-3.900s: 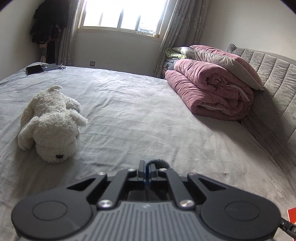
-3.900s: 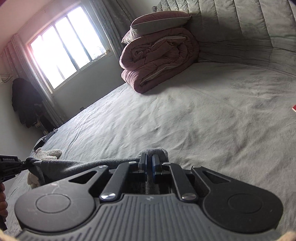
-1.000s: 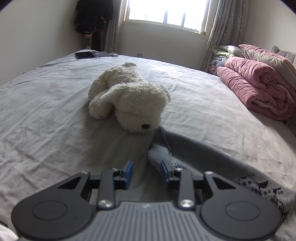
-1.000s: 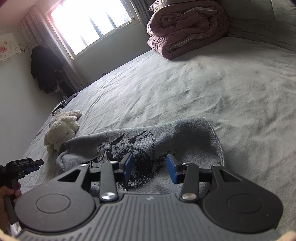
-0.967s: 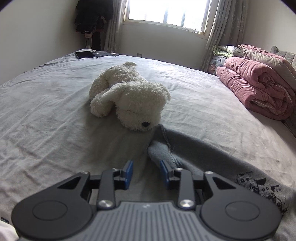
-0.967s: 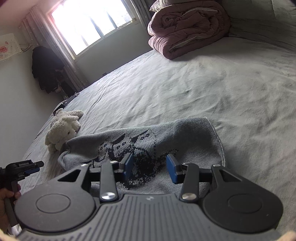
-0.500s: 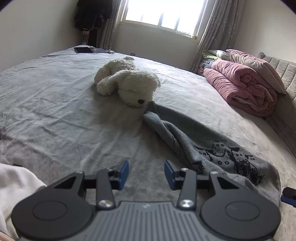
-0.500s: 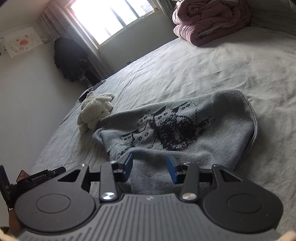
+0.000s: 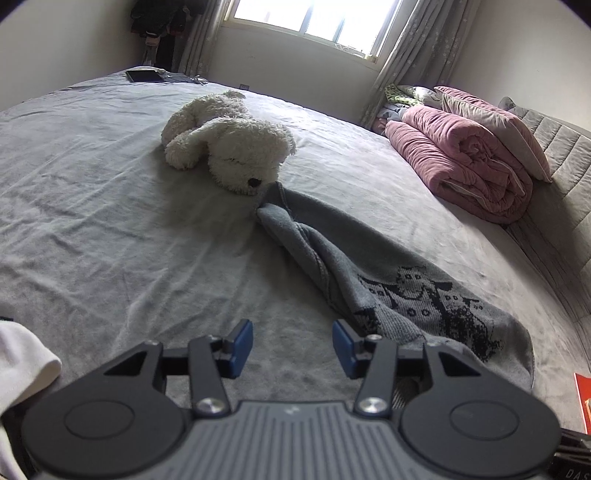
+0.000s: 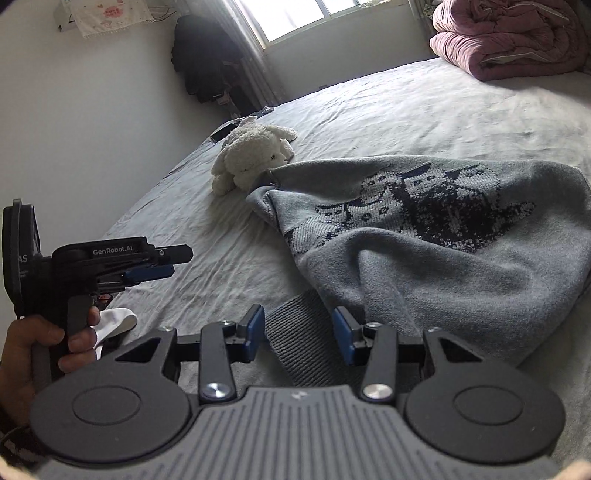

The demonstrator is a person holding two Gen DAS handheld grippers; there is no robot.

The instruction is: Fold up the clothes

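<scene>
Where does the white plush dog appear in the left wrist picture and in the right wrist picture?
Left wrist view: the white plush dog lies upper centre on the bed, its nose at the far tip of the grey sweater.
Right wrist view: the dog lies left of centre, at the sweater's far-left tip.
Shared landmark: the rolled pink quilt by the window.

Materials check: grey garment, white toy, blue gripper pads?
Grey garment: looks knitted, matte, with a ribbed hem and a dark woven-in pattern. White toy: shaggy plush pile, probably synthetic. Blue pads on the left gripper: smooth, matte, rubber or plastic; cannot tell which.
</scene>
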